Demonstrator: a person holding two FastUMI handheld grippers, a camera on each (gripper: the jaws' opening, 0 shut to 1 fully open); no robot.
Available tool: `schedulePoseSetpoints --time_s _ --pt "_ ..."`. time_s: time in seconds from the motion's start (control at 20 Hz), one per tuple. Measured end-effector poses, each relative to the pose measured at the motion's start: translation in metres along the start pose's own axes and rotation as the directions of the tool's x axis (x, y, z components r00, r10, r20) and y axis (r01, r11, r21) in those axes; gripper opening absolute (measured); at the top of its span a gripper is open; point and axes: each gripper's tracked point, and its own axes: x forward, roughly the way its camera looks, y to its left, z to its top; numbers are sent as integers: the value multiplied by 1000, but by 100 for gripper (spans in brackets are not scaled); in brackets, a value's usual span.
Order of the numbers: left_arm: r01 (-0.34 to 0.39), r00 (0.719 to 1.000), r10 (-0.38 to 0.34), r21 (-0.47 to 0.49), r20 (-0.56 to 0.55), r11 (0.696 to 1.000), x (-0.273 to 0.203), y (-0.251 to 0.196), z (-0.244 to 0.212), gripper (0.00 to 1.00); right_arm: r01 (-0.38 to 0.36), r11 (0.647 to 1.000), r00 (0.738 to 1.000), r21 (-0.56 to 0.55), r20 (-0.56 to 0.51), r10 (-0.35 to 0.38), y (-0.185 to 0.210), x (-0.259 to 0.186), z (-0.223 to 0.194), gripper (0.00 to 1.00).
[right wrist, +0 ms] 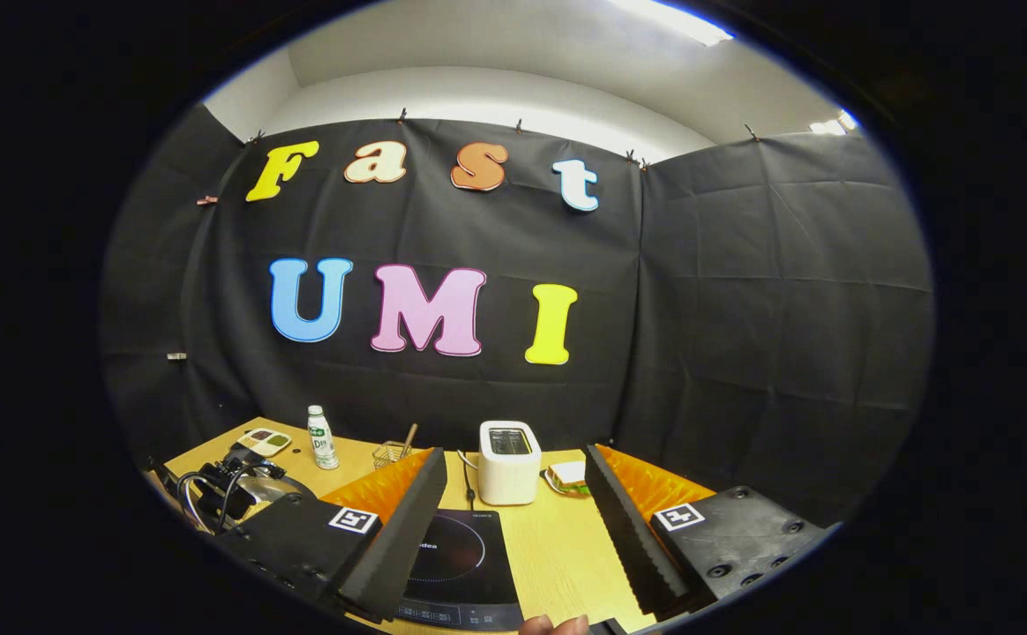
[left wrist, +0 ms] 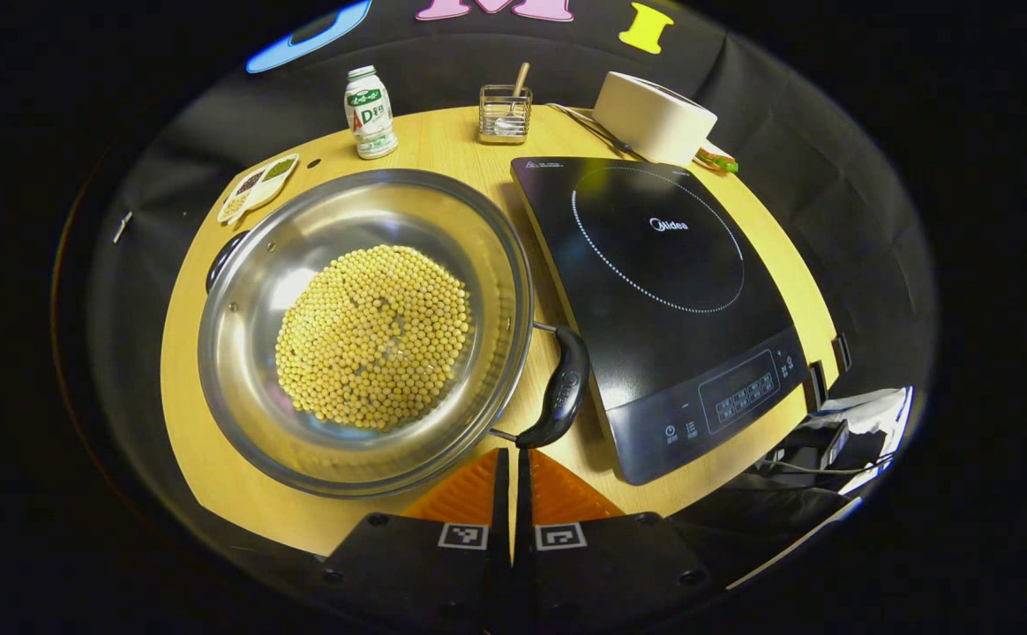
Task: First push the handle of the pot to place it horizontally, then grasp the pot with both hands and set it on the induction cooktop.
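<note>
The left gripper (left wrist: pixel 511 459) has its fingers pressed together, holding nothing, tips just beside the pot's handle (left wrist: pixel 559 388). The pot (left wrist: pixel 363 331), holding yellow beans (left wrist: pixel 374 337), sits on the desk (left wrist: pixel 213 459) beside the cooktop (left wrist: pixel 663 300). The right gripper (right wrist: pixel 513 503) is spread wide above the cooktop.

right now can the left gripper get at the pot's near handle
Probably yes: the left gripper, fingers closed together, sits just short of the black handle on the pot, with nothing between them.
</note>
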Motion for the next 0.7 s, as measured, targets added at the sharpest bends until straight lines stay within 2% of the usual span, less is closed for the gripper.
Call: schedulePoseSetpoints --time_s 0.15,0.3,0.7 --pt "-33 999 33 7 8 999 5 -1 10 5 6 1000 1000 0 -4 -6 -4 2 -2 99" --pt "-53 998 54 -10 19 999 10 -3 22 6 10 1000 1000 -1 -8 -10 -7 2 -4 98" --pt "-56 997 60 -80 50 995 24 -4 58 5 22 1000 999 -14 -23 -23 -14 5 -10 98"
